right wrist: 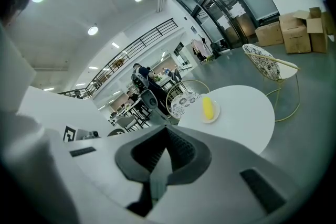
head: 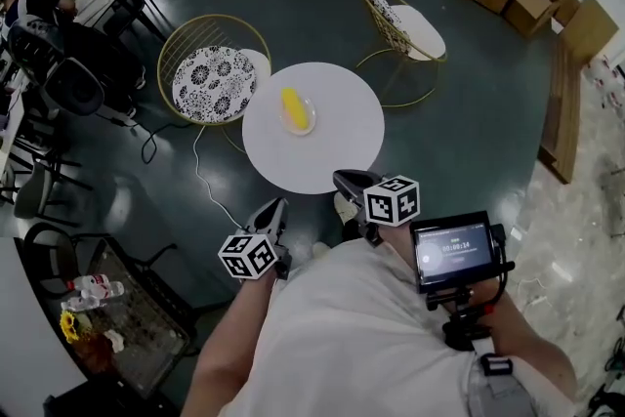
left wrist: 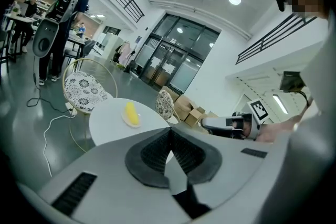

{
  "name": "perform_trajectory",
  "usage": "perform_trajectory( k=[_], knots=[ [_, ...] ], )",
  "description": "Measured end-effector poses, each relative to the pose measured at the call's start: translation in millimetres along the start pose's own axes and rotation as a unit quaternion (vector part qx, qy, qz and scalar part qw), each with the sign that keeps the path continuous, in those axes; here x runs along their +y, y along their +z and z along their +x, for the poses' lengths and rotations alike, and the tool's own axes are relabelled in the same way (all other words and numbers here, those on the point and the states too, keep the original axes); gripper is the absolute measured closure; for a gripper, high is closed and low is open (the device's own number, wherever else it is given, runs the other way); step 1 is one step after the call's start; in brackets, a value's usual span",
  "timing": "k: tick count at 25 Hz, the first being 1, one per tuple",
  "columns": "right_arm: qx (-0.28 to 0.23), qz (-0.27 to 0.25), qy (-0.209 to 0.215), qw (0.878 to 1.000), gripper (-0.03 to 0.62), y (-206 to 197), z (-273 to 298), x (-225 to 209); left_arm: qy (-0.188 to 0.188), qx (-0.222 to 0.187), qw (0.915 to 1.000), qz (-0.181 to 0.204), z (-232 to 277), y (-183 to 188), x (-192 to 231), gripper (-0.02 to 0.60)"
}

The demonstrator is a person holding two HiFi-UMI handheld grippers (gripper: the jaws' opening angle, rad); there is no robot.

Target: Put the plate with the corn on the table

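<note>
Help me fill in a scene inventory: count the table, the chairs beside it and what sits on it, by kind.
Round white table: 1
Gold wire chairs with black-and-white patterned cushions: 2
Small pale plate: 1
Yellow corn cob: 1
Total: 5

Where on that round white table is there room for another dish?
The round white table is bare from the small plate of yellow corn across to its right rim, by the gold wire chair, and along the near rim. Only the side toward the patterned round seat is taken.
</note>
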State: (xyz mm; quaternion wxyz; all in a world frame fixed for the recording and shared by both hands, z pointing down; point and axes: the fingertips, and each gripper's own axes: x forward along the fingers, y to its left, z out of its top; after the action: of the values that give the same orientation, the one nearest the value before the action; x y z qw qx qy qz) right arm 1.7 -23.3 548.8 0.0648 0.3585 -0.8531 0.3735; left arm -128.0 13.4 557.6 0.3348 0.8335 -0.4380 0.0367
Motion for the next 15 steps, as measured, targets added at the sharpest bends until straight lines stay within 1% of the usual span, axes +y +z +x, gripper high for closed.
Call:
perform_trajectory(
  k=[4, 9, 15],
  knots=[
    [-0.009, 0.004, -0.002, 1.0, 0.588, -3.4, 0.3, -6.9, -0.005, 0.007, 1.0, 0.003, 5.9, -6.3, 0.5, 0.575],
    [-0.017, 0.0, -0.008, 1.0, 0.588, -9.5, -11.9, 6.8, -0.017, 0.008, 0.9998, 0.013, -4.4, -8.2, -9.4, 0.575],
    [-0.022, 0.015, -0.01, 1.0, 0.588, -8.7, -11.8, 10.8, -0.028, 0.021, 0.9992, 0.017, 3.0, -8.8, -12.0, 0.575]
  ],
)
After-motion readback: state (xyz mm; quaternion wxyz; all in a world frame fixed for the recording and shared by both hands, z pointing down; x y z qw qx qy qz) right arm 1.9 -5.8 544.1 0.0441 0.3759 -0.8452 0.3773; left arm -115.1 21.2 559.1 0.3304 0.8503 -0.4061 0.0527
